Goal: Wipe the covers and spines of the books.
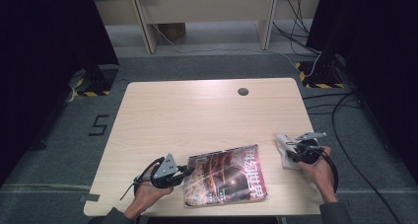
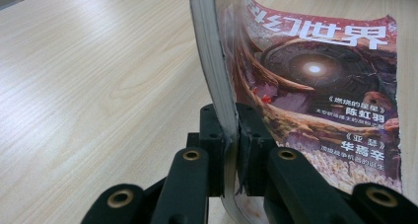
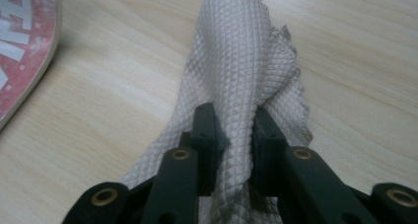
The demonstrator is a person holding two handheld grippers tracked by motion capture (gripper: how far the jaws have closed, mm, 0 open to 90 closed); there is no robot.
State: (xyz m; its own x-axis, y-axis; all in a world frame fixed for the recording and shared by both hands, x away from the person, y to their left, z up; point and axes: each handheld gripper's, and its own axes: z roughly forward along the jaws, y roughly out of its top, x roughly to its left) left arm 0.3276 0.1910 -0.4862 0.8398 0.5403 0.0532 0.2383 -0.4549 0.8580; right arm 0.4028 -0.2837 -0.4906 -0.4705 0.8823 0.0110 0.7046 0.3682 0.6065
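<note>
It looks like a lab: black curtains (image 1: 44, 46) at both sides, floor cables (image 1: 345, 110), hazard tape (image 1: 323, 85) at upper right.

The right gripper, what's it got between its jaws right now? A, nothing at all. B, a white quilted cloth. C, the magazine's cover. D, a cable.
B: in the right gripper view the right gripper has its jaws pinched on a bunched fold of the white cloth, while the magazine lies apart on the table, its edge clamped by the left gripper.
</note>
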